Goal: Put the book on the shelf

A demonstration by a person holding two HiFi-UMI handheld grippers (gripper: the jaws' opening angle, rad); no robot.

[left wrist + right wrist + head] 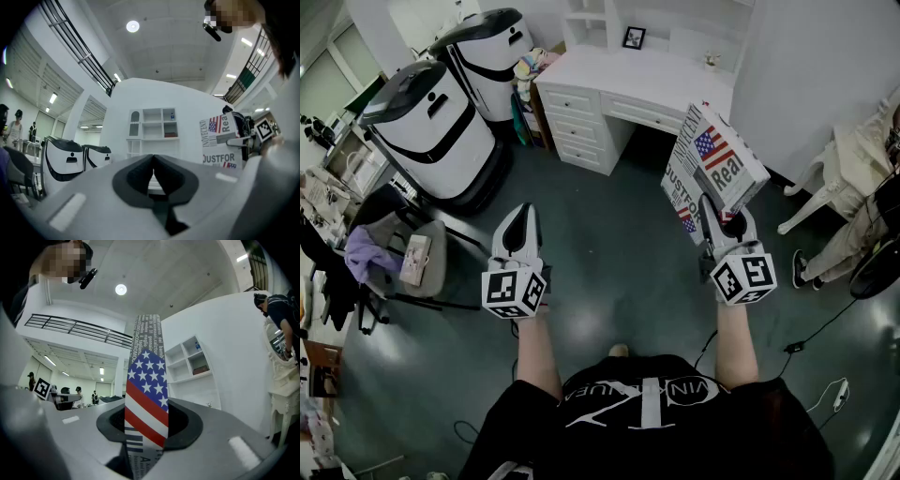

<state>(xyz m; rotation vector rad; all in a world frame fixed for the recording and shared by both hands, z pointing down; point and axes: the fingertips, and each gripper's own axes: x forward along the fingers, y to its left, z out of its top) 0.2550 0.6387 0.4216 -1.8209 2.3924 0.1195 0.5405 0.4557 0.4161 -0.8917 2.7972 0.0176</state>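
right gripper (147, 426) jaws clamp book (718, 165); left gripper (153, 161) jaws together; shelf (153, 138) holds box (200, 369).

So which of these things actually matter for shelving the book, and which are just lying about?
For the job: book, gripped by the right gripper; white shelf above the desk.
Just about: left gripper, shut and empty; two white machines; grey chair with clothes; picture frame.

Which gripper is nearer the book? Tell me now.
Right. The right gripper is clamped on the book; the left gripper, shut and empty, is off to the book's left.
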